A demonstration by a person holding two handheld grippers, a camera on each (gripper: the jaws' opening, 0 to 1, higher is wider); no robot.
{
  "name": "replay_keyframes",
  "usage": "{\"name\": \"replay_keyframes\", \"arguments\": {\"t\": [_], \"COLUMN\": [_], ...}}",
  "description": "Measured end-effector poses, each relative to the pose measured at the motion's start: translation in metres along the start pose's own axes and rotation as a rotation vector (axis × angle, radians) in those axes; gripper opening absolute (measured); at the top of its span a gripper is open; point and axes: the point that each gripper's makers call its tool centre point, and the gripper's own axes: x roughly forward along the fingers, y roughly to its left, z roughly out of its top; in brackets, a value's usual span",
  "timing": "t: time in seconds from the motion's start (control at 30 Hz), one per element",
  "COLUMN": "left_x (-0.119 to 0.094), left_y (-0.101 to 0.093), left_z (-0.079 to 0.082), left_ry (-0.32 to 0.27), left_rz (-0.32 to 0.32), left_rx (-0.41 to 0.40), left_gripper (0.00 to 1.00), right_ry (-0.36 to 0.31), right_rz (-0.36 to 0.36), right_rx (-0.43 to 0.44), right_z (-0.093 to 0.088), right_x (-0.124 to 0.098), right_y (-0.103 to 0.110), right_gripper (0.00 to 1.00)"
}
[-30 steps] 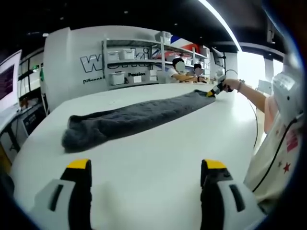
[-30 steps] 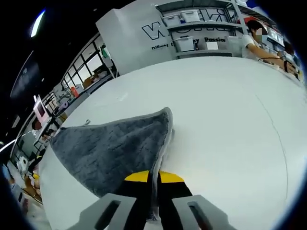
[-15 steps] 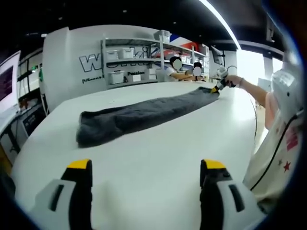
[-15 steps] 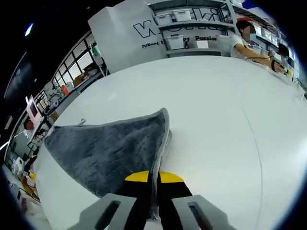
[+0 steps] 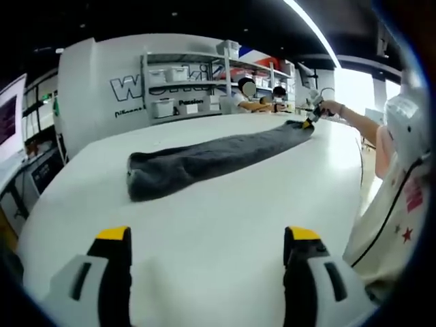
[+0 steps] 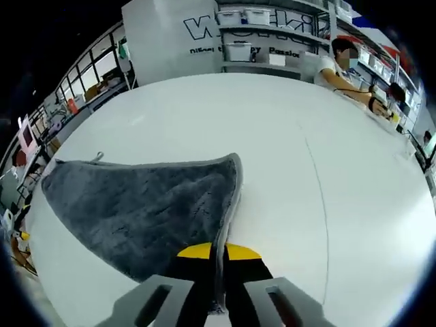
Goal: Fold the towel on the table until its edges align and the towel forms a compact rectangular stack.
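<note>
The right gripper point(image 6: 216, 269) was clamped on the hem of the towel point(image 6: 146, 208); the step probably called for keeping that pinch firm and the corner low. The plush grey pile fanned left ahead of those jaws. The left gripper point(image 5: 208, 245) stood wide apart, empty, the towel point(image 5: 211, 158) stretched long across the smooth white table point(image 5: 204, 218) beyond.
</note>
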Motion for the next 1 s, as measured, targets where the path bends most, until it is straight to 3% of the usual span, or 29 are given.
{"name": "replay_keyframes", "arguments": {"t": [0.33, 0.53, 1.0], "left_x": [-0.003, -0.003, -0.007], "left_y": [0.001, 0.003, -0.001], "left_z": [-0.003, -0.005, -0.012], "left_ry": [-0.001, -0.004, 0.000], "left_rz": [0.004, 0.000, -0.019], "left_rx": [-0.010, -0.024, -0.029], "left_gripper": [0.97, 0.97, 0.97], "right_ry": [0.012, -0.023, -0.122], "right_rz": [-0.058, -0.074, -0.005], "right_rx": [-0.083, -0.143, -0.370], "right_z": [0.027, 0.055, 0.130], "right_x": [-0.008, -0.035, -0.074], "right_y": [-0.023, -0.010, 0.105], "right_gripper": [0.04, 0.04, 0.03]}}
